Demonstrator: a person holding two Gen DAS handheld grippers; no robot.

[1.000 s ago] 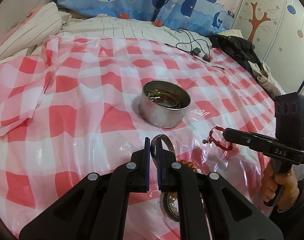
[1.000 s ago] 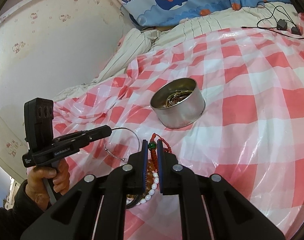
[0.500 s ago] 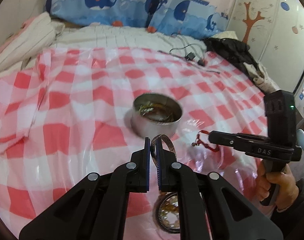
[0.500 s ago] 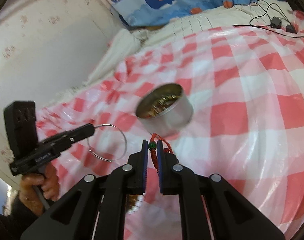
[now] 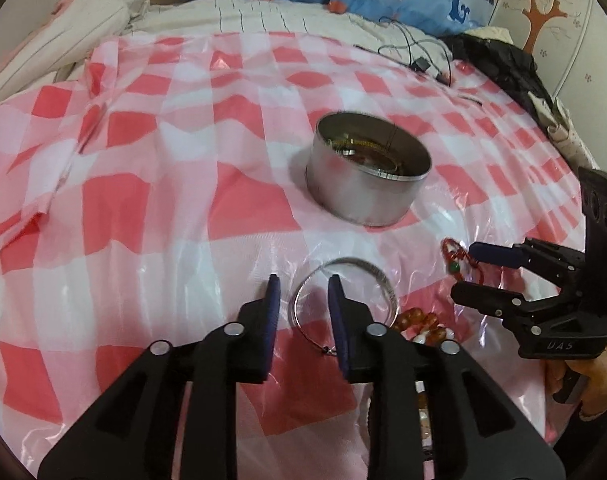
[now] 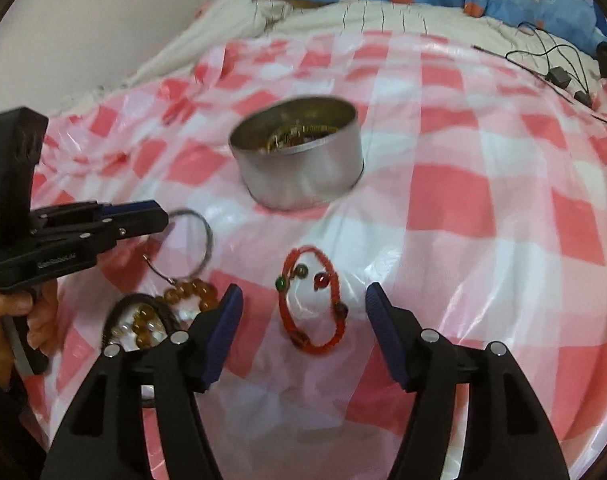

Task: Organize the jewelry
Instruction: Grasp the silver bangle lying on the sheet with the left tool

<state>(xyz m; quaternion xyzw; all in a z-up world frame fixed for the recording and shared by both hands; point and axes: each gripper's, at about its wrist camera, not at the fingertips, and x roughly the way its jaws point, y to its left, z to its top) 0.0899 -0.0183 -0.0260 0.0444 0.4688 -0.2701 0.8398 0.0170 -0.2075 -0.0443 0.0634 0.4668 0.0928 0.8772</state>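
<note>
The right wrist view alone shows the red cord bracelet [image 6: 312, 299] whole, an oval with green and red beads lying flat on the checked plastic sheet [image 6: 483, 208] between the two blue pads of the right tongs [image 6: 303, 304], touching neither. In the left wrist view the same bracelet [image 5: 457, 264] is only a small red tangle at 3 o'clock, beside the right tongs [image 5: 469, 276] seen from the side. The left view shows the thin silver bangle [image 5: 343, 304] best: it lies on the sheet with one side of the ring running between the pads of the left tongs [image 5: 303, 300], which are opening and only slightly parted. The right tongs are also opening, much wider.

The metal tin [image 5: 367, 172] stands at 12 o'clock from the bangle; its contents are a gold and silver jumble too blurred to sort. The amber bead strands [image 5: 421, 324] at 4 o'clock are partly hidden behind the left tongs' finger; the right view shows them [image 6: 187, 294] at 9 o'clock beside a dark ring [image 6: 139, 320] cut off by the finger.

A second ago both tongs were clamped shut, the left on the bangle, the right on the red bracelet, both held above the sheet; now both pieces lie released on the sheet, not in the tin.
</note>
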